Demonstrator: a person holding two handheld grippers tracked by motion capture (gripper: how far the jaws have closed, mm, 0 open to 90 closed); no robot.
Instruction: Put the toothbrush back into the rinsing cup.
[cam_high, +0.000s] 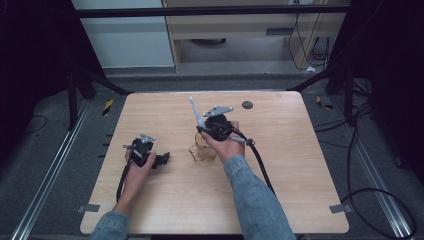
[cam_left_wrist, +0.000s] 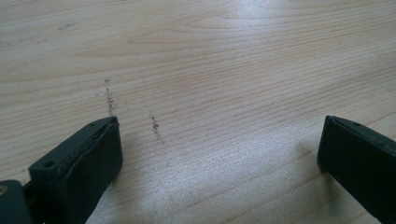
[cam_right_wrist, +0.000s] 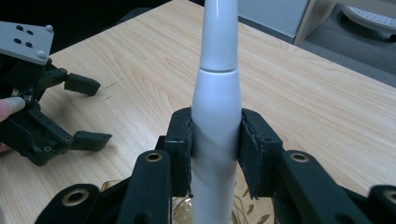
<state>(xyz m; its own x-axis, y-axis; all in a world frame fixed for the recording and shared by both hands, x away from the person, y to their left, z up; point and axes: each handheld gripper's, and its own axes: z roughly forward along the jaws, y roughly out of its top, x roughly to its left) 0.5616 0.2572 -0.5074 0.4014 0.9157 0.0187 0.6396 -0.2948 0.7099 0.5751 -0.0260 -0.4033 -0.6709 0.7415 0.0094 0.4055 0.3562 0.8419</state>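
Near the centre of the high view, the right gripper (cam_high: 204, 129) holds a white electric toothbrush (cam_high: 196, 112) that slants up toward the upper left of the frame. In the right gripper view its jaws are pressed against both sides of the smooth handle (cam_right_wrist: 216, 116), which rises straight up the middle of the frame. Just below the gripper, at the bottom edge of that view, sits a clear glass cup (cam_right_wrist: 243, 212) with a pale printed pattern; it seems the toothbrush's lower end stands over or in it, though that part is hidden.

The toothbrush looks stiff, fairly light and glossy, so it could slip or swivel in the pads; the thicker body is the best place to grip. The glass is fragile and could tip easily.

The left gripper (cam_high: 161, 160), at the lower left of the table (cam_high: 280, 165), has its jaws spread wide over bare wood, holding nothing.
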